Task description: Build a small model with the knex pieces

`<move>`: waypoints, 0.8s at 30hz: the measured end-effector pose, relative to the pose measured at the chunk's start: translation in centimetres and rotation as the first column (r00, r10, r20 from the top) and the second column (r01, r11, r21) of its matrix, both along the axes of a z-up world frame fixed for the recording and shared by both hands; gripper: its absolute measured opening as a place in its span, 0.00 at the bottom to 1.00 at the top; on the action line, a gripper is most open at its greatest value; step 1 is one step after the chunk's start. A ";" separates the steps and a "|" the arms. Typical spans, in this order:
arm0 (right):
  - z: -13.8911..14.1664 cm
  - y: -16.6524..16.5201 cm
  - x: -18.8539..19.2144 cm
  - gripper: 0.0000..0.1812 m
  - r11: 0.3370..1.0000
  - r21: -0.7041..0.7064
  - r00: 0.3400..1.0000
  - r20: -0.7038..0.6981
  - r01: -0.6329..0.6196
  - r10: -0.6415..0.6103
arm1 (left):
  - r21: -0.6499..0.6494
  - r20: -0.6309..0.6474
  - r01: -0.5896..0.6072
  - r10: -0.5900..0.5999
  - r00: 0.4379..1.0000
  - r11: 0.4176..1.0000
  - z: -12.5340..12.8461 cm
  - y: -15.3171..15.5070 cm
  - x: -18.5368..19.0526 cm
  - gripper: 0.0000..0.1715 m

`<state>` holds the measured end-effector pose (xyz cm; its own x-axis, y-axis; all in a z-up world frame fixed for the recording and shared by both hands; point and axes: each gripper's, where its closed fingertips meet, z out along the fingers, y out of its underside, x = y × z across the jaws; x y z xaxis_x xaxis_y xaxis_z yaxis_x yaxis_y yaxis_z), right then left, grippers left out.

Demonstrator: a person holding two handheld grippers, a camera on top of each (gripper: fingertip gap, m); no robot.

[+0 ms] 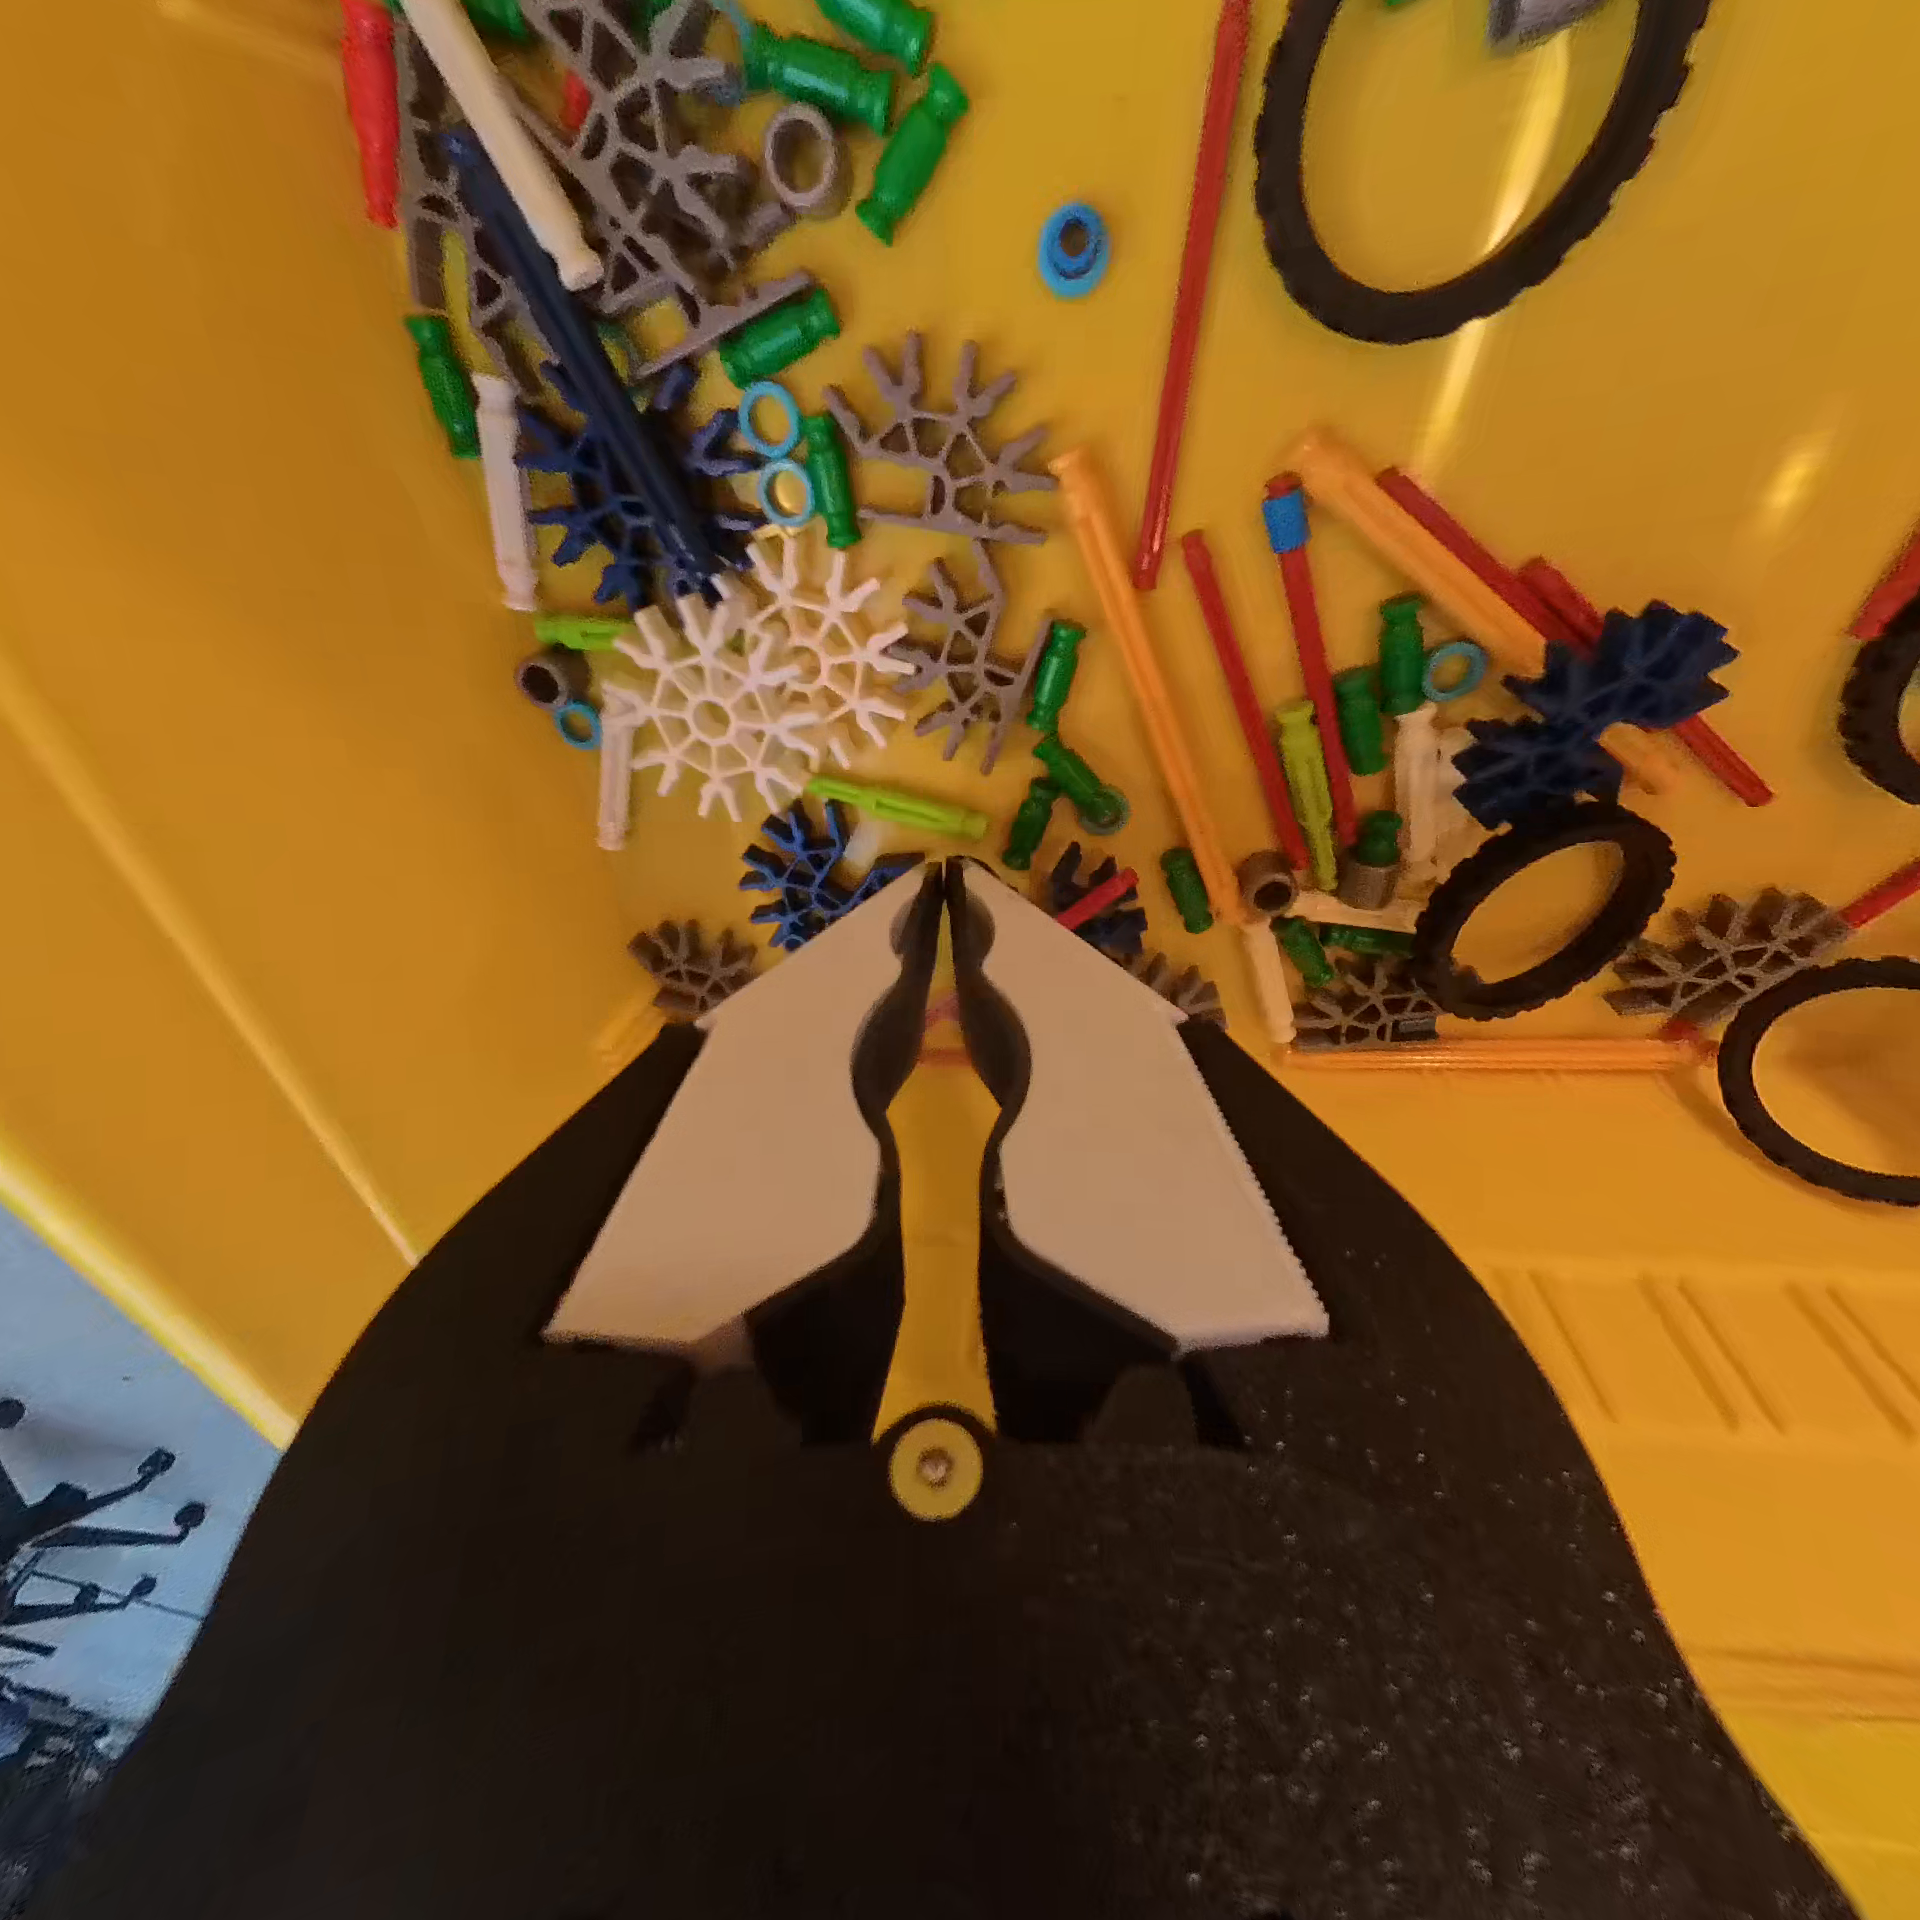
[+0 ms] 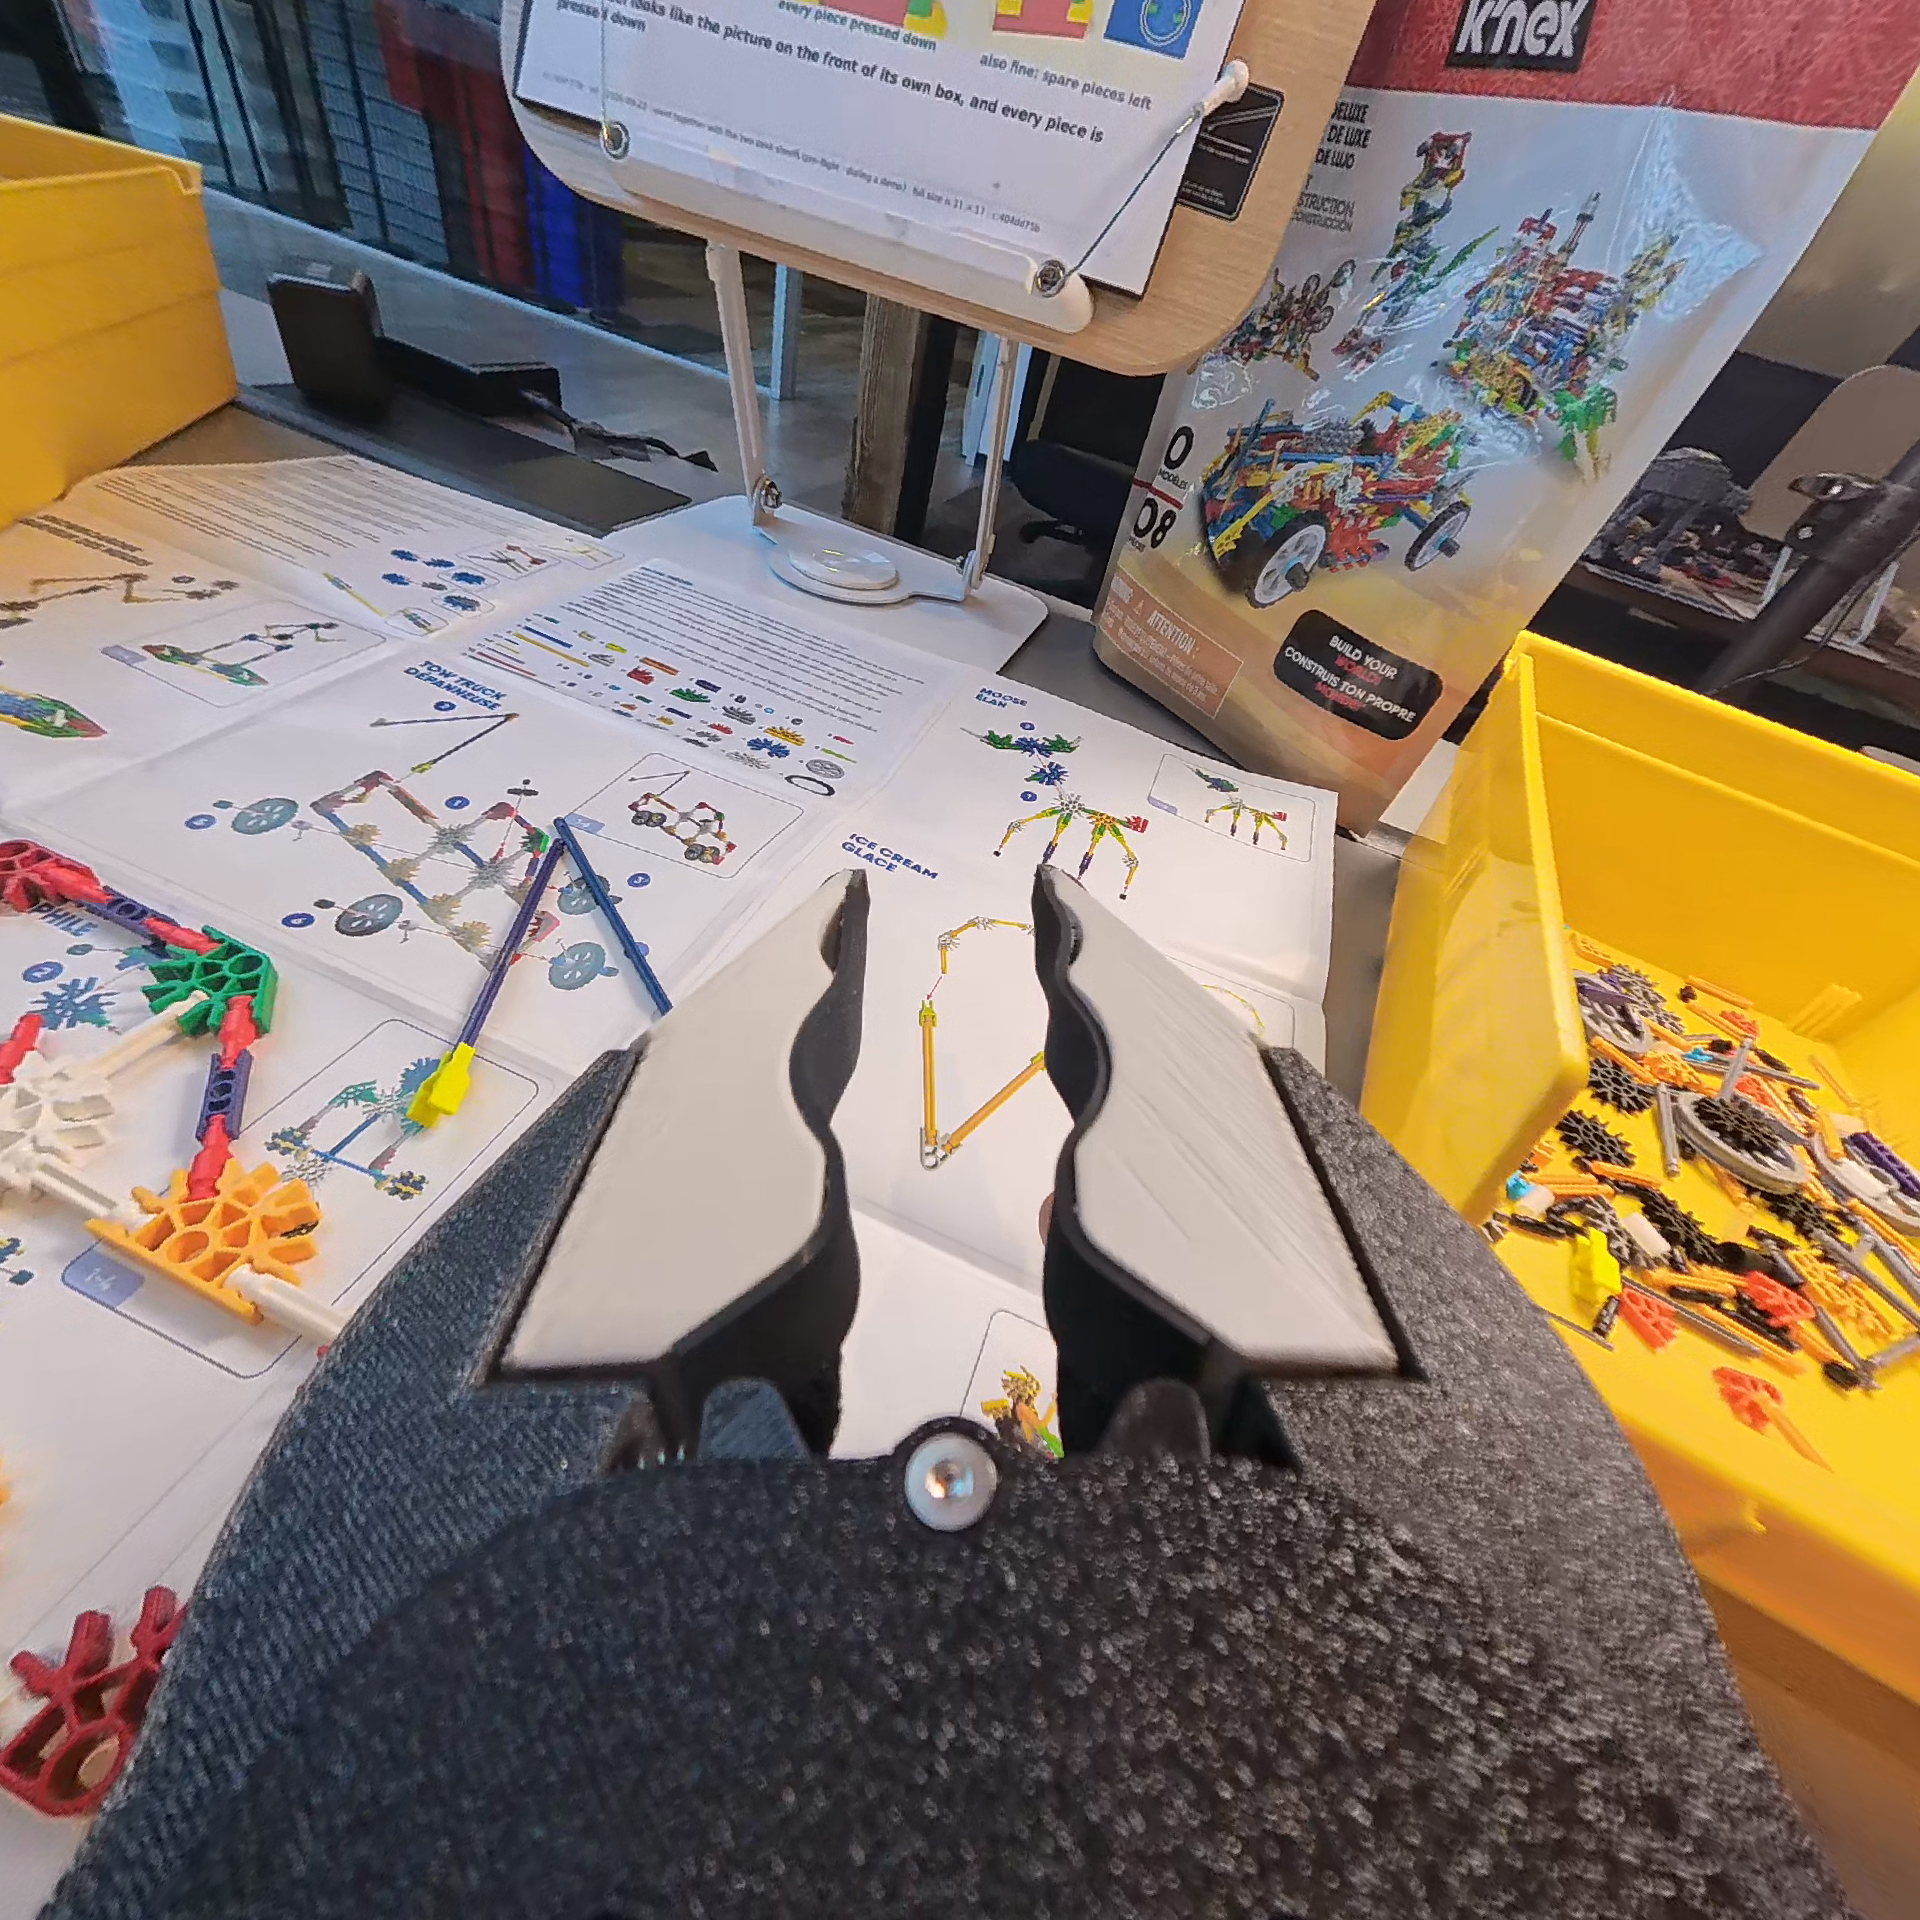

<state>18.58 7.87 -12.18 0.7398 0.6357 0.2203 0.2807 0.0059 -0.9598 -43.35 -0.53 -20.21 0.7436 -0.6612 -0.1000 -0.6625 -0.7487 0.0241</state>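
Left gripper inside yellow bin, jaws closed together, nothing visibly held; tips just beside blue snowflake connector, white connectors beyond. Right gripper parted, empty, above instruction sheet on desk. Printed toy box behind; clipboard stand cut off at top.

Before you, the instruction sheet covers the worktop; the part-built model lies on its left, the toy box behind, a parts bin right.
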 end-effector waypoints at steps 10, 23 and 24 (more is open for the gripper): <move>0.2 -0.2 -0.1 0.17 1.000 0.007 1.000 -0.002 -0.005 0.005 | 0.122 0.084 -0.059 0.049 0.995 0.991 4.2 0.4 -0.4 0.14; 0.0 -0.1 -0.1 0.17 1.000 0.006 1.000 0.011 0.004 -0.004 | 0.255 -0.048 -0.135 0.152 0.987 0.957 1.0 7.2 -0.6 0.10; 0.0 0.0 0.0 0.17 1.000 0.007 1.000 0.010 0.005 -0.005 | 0.249 -0.035 -0.131 0.144 0.989 0.960 0.6 7.6 0.0 0.10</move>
